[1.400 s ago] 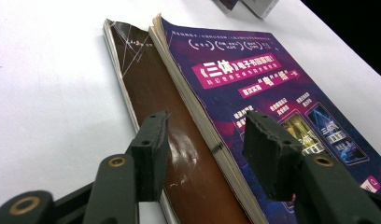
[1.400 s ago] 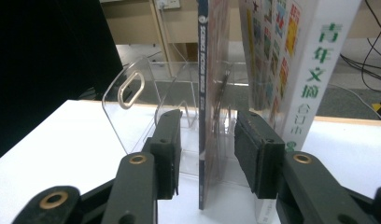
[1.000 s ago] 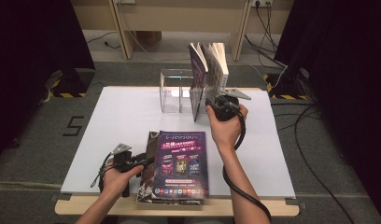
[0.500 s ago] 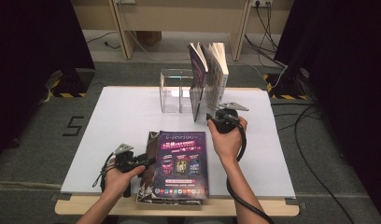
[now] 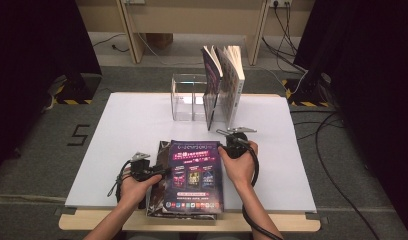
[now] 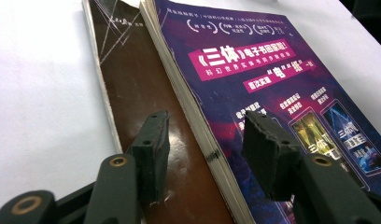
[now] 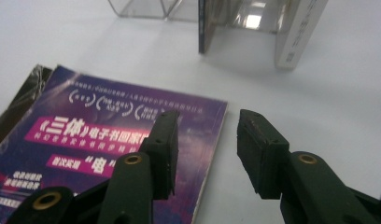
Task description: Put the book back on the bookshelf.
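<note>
My right gripper has dropped from the upright books, lower centre; jaws just widened, empty, straddling the purple book's edge; left gripper spread, empty.

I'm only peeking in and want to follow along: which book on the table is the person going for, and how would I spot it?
Start at the white table and look to its near edge, between the person's two hands. There a purple book lies flat on top of a brown book. Unlike the books standing upright in the clear holder at the far side, it lies face up, with a bright pink title banner.
</note>
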Tool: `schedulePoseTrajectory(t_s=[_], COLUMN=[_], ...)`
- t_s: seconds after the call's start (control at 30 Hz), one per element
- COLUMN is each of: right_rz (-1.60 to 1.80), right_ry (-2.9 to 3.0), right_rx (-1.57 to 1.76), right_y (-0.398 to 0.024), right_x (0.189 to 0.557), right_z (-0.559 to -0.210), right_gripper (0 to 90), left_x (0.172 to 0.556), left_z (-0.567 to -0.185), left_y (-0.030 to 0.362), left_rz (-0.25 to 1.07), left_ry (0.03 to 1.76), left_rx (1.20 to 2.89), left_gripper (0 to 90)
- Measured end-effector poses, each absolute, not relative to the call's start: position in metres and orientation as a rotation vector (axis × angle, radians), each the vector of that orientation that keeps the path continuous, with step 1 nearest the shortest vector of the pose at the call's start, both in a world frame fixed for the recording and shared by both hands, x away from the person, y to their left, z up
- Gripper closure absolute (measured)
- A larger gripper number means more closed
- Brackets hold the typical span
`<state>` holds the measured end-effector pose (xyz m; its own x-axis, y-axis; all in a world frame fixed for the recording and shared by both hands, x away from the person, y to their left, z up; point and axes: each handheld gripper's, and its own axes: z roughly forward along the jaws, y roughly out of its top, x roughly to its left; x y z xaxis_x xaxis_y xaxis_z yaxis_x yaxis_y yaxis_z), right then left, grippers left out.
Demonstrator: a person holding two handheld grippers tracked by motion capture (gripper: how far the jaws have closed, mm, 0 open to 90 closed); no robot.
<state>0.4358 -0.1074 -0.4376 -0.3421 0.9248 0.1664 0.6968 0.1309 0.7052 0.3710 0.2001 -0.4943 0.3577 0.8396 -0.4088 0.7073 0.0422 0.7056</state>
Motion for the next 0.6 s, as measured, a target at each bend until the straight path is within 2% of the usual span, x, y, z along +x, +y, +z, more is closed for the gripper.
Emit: schedulePoseTrajectory(t_s=[0.3,0.37,0.6], right_rz=[0.989,0.985,0.983], right_ry=[2.174,2.187,2.239], right_rx=[1.608,1.620,1.635], right_y=[-0.103,-0.103,-0.100], right_x=[0.431,0.430,0.429], right_z=[-0.459,-0.462,-0.472], right_gripper=[57.9,57.8,56.8], left_x=[0.375,0.376,0.376], left_z=[-0.495,-0.496,-0.496], left_y=[0.194,0.193,0.194], left_rz=[0.131,0.080,0.062], left_ry=[1.395,1.398,1.411], left_rx=[1.681,1.654,1.633], left_gripper=[51.0,52.1,52.6])
